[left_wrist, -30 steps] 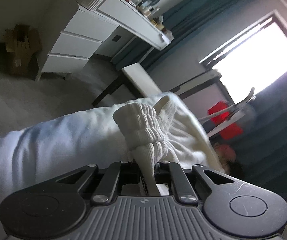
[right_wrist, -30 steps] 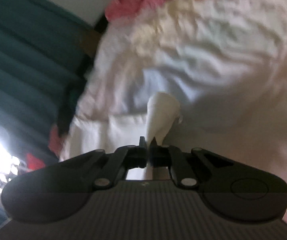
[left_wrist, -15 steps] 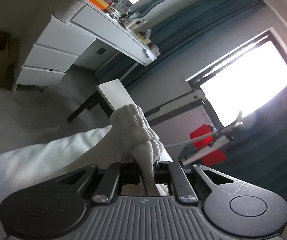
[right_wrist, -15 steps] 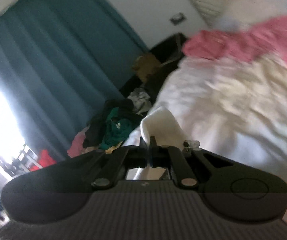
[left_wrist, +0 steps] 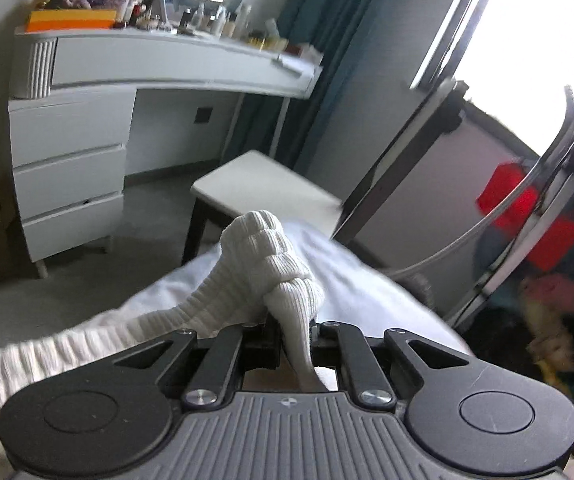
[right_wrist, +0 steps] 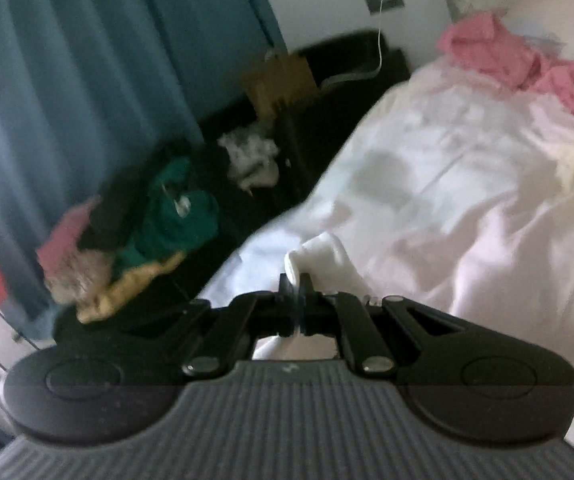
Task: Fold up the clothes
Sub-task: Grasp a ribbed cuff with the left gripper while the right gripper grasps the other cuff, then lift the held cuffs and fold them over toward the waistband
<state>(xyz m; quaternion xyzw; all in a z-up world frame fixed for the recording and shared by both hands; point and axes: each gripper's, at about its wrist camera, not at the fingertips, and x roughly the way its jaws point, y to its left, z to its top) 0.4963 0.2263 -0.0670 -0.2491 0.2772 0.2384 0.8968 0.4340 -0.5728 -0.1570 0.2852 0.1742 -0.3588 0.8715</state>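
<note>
Two grippers — left gripper (left_wrist: pixel 295 328) and right gripper (right_wrist: pixel 295 292) — pinching tight on the white garment (left_wrist: pixel 263 268), each clamping an edge. Swinging round since a moment ago, now holding it up over the bed (right_wrist: pixel 467 184) — likely getting ready to spread it flat.

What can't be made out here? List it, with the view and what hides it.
- White garment, left wrist view: its overall shape; the left gripper covers part, the frame's lower left edge cuts off the rest.
- White cloth in the right gripper, right wrist view: only a corner shows above the gripper body.
- Clothes pile on the floor, right wrist view: blurred.
- Bottles on the dresser, left wrist view: too small.
</note>
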